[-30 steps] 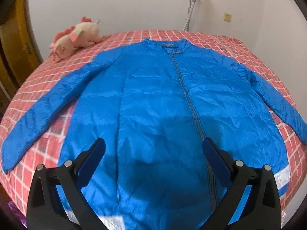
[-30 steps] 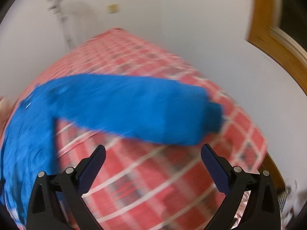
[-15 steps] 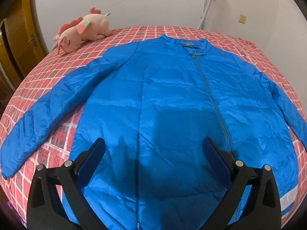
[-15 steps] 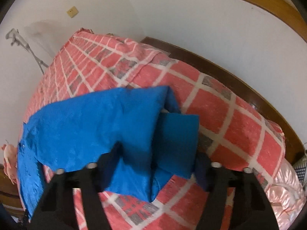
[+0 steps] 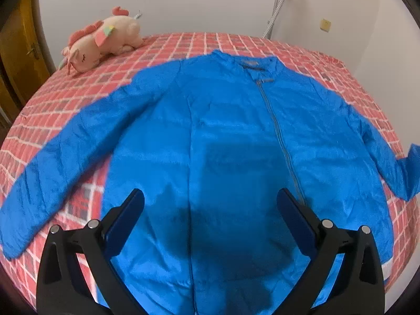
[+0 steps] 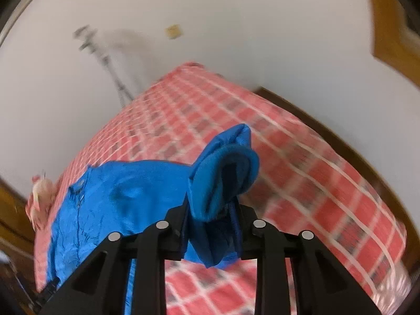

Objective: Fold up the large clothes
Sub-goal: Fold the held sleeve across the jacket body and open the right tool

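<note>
A blue zip-up jacket (image 5: 231,136) lies flat, front up, on the bed, collar at the far side and both sleeves spread out. My left gripper (image 5: 210,210) is open and empty, held above the jacket's lower front. My right gripper (image 6: 210,210) is shut on the cuff of the jacket's right sleeve (image 6: 223,173) and holds it lifted above the bed. In the left wrist view that lifted sleeve end (image 5: 412,168) shows at the far right edge.
The bed has a red checked cover (image 5: 183,44). A pink plush toy (image 5: 102,39) lies at its far left corner. White walls stand behind and to the right, with a wooden door (image 5: 15,60) on the left. The bed's wooden edge (image 6: 341,141) shows beyond the sleeve.
My right gripper has closed on the right sleeve's cuff and lifted it off the bed. My left gripper has stayed open and drifted left over the jacket.
</note>
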